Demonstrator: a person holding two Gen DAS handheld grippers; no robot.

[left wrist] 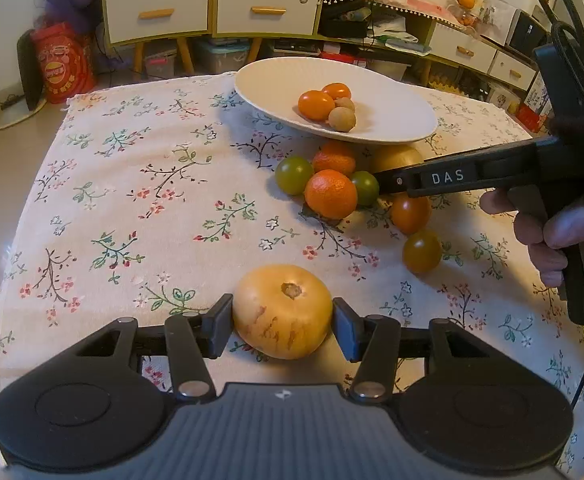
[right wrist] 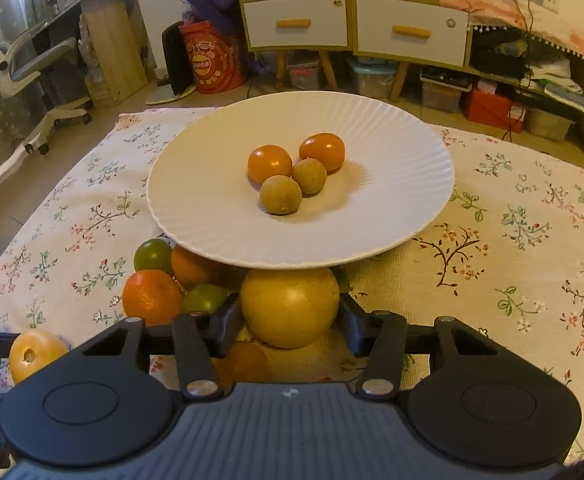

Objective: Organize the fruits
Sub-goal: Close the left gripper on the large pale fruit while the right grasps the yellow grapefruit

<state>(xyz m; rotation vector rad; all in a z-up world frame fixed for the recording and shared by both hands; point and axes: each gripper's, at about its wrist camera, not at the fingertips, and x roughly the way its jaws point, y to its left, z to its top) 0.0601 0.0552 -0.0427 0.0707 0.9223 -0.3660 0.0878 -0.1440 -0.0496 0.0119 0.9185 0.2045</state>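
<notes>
On a floral tablecloth (left wrist: 132, 184), the left gripper (left wrist: 283, 312) clamps a yellow fruit (left wrist: 283, 310) with a brown stem scar, its pads pressed to both sides, the fruit resting on the cloth at the near edge. Farther in, the right gripper (right wrist: 290, 306) grips a second, smooth yellow fruit (right wrist: 290, 306) that sits just under the plate's near rim, a pad against each flank. To that fruit's left lies a cluster touching one another: two tangerines (right wrist: 152, 298), two green tomatoes (right wrist: 154, 255). Two reddish-orange tomatoes (left wrist: 410, 212) lie on the cloth near the right gripper, under its black body. Beyond, the white ribbed plate (right wrist: 220, 216) holds two orange tomatoes (right wrist: 270, 162) and two small tan round fruits (right wrist: 280, 195), bunched at its centre. A person's hand (left wrist: 547, 232) grasps the right gripper's handle. Behind the table stand white-drawered cabinets (right wrist: 295, 22).
</notes>
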